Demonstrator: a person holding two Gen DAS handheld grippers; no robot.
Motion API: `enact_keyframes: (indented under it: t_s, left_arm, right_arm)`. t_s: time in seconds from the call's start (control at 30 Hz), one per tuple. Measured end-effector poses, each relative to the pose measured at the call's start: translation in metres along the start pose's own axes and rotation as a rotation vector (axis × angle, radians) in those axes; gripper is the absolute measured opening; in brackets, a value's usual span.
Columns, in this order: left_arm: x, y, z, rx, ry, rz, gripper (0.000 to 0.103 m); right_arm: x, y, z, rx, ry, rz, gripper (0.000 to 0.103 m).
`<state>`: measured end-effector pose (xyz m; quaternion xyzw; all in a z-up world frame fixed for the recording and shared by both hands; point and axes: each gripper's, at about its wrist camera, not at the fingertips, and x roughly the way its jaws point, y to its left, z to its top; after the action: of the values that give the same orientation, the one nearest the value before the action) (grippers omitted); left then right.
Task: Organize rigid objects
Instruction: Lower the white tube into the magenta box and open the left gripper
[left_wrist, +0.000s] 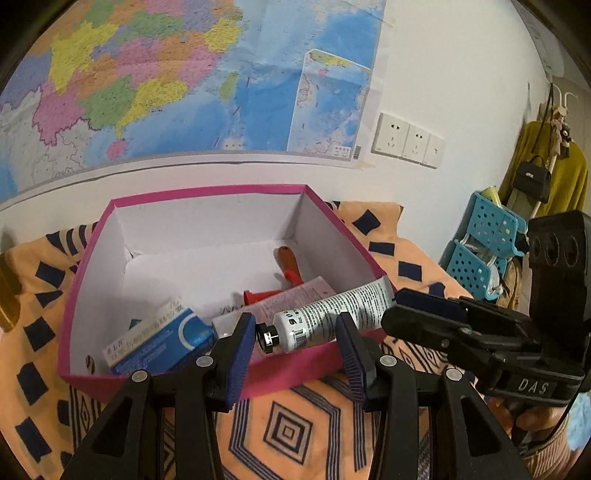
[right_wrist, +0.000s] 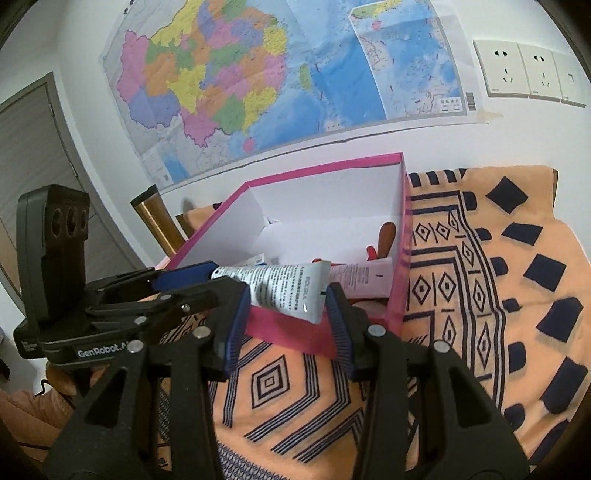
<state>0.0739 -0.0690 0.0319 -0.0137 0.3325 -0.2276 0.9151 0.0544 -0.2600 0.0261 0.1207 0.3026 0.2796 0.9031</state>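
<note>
Orange cloth (right_wrist: 480, 295) with dark blue patterns covered the surface, and a big colored map (left_wrist: 184, 81) hung on the white wall behind it. Between the fingers of my left gripper (left_wrist: 297, 341) lay the capped end of a white tube (left_wrist: 328, 317), and the pads pinched it near the cap. My right gripper (right_wrist: 286, 314) pinched the flat, crimped end of the same tube, so the tube hung across the near corner of a pink box (left_wrist: 88, 280), above its rim. Inside the box I saw a blue and white carton (left_wrist: 162, 339), a pink tube (left_wrist: 291, 299) and a tool with a red and brown handle (left_wrist: 288, 266), all lying on the white bottom.
</note>
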Motion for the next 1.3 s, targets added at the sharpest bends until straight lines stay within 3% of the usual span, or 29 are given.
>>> enact_keyframes:
  t_s: [1.13, 1.3]
  left_arm:
    - [0.056, 0.022, 0.011, -0.045, 0.117, 0.016, 0.044]
    - [0.052, 0.019, 0.006, -0.023, 0.098, 0.046, 0.047]
  right_arm:
    - [0.047, -0.01, 0.014, -0.057, 0.098, -0.064, 0.045]
    - [0.049, -0.004, 0.012, -0.088, 0.106, -0.104, 0.045]
